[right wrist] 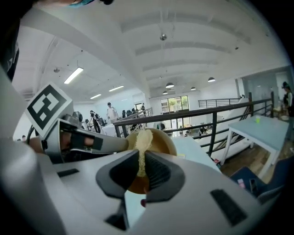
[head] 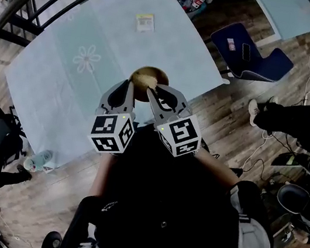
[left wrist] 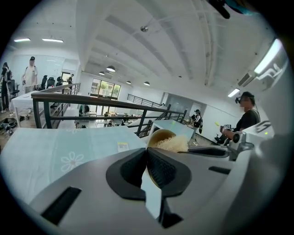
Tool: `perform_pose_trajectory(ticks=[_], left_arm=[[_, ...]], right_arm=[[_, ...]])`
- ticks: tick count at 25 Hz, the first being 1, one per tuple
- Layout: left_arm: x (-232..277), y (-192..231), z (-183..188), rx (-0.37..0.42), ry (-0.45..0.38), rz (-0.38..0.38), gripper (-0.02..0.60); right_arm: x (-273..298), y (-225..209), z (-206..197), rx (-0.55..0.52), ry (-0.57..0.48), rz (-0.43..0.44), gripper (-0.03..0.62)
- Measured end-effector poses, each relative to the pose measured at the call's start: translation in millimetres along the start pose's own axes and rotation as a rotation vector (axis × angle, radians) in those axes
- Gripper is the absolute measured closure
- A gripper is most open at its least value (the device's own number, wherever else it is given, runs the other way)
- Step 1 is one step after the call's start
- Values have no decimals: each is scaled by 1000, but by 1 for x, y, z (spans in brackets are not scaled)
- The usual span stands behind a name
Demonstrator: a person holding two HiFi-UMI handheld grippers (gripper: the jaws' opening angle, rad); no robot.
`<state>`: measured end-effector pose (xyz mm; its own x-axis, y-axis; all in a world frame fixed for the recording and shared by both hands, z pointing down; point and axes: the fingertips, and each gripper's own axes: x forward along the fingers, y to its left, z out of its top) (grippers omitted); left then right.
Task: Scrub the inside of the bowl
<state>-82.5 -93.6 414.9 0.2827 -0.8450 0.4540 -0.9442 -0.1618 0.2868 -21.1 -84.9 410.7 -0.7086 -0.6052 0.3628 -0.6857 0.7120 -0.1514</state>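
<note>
Clamping the near rim of the round brown bowl point(left wrist: 159, 136), the left gripper point(left wrist: 147, 155) tilts its mouth toward the right gripper point(right wrist: 141, 156), whose jaws pinch a pale fibrous scrubbing pad point(right wrist: 143, 140) reaching forward inside the bowl.

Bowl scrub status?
Done: left gripper is shut on the bowl rim, and right gripper is shut on the scrubber. In hand: the scrubber is inside the bowl, against its wall. Left: can't tell how much of the inside is scrubbed; neither thing is put down yet.
</note>
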Motion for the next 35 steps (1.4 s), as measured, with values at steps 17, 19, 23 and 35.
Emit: perform_pose_trajectory(ticks=[17,19,23,35], left_arm=[[4,12,-15,-40,47,34,558],[5,14,-16,-35,46,51,558],[6,19,-20,-34,46,88,560],[0,51,-17,-115,-21,176,560]], right_arm=[[-4,-33,-10,-162,78,-240,549],[-5,-33,-8,-178,73,-247,549],[-8,-32,-2,-194,50,-259,549],[-15,-3,26,-86,-82,-104,549]])
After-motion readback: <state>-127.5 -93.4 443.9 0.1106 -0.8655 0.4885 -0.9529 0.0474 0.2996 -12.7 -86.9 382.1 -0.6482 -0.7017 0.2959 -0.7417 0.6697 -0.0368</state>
